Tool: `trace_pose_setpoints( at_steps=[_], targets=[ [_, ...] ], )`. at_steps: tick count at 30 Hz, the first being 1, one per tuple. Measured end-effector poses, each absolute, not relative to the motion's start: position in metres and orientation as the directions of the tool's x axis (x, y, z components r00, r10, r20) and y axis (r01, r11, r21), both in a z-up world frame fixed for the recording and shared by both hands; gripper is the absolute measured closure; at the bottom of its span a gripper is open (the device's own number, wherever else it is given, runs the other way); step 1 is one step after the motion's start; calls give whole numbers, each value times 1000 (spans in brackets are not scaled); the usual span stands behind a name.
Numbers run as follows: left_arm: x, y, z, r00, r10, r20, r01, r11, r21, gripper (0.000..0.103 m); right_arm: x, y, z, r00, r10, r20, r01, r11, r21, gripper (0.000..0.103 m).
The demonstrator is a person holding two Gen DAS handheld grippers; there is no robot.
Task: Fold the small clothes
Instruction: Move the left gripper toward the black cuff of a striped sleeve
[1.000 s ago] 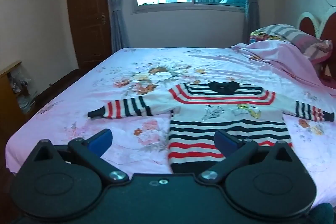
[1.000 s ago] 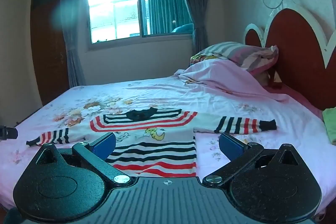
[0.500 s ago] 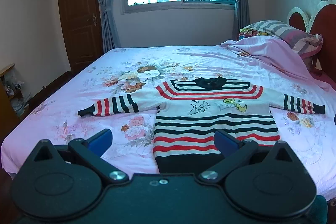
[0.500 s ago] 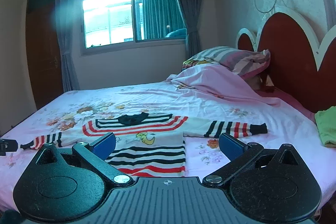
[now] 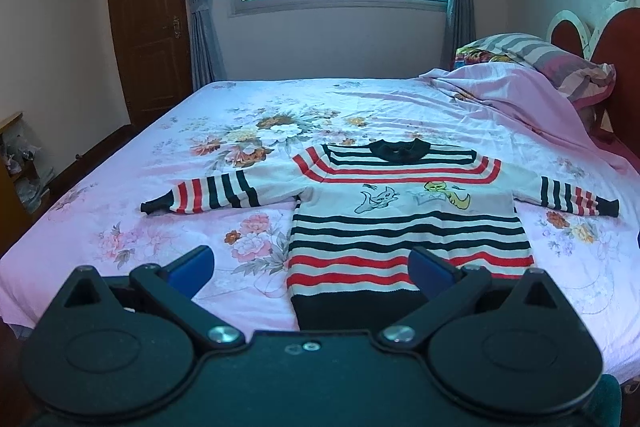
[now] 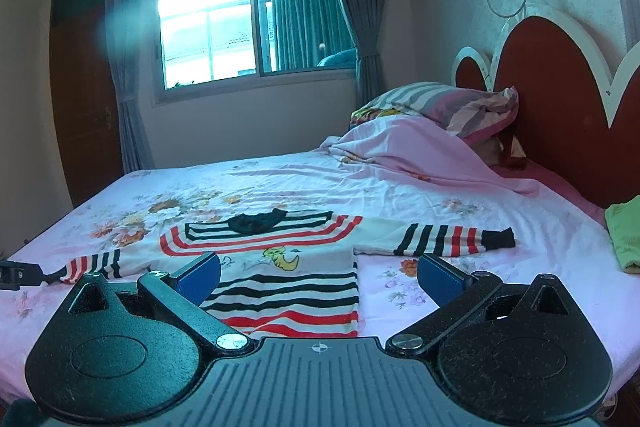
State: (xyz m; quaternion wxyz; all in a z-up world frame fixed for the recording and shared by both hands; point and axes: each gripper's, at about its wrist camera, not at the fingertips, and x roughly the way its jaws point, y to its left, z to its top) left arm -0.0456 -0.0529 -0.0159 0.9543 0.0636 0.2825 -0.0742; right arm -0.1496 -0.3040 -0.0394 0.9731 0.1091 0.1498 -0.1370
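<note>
Approaching flat striped sweater (image 5: 404, 223) | left gripper (image 5: 311, 265), right gripper (image 6: 318, 275) wide open, empty | next: pinch 2 sleeves

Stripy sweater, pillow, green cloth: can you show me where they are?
Stripy sweater (image 5: 404, 227), left wrist view, on its striped body.
Pillow (image 6: 440, 103), right wrist view, on its striped top.
Green cloth (image 6: 626, 231), right wrist view, on its folded middle.
</note>
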Motion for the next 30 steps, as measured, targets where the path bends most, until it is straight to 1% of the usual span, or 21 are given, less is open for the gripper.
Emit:
trace_pose_setpoints(
  at_steps=[30],
  targets=[
    [-35, -55, -30, 820, -96, -564, 176, 980, 90, 2, -143, -311, -53, 908, -232, -349, 306, 936, 174, 0]
  ],
)
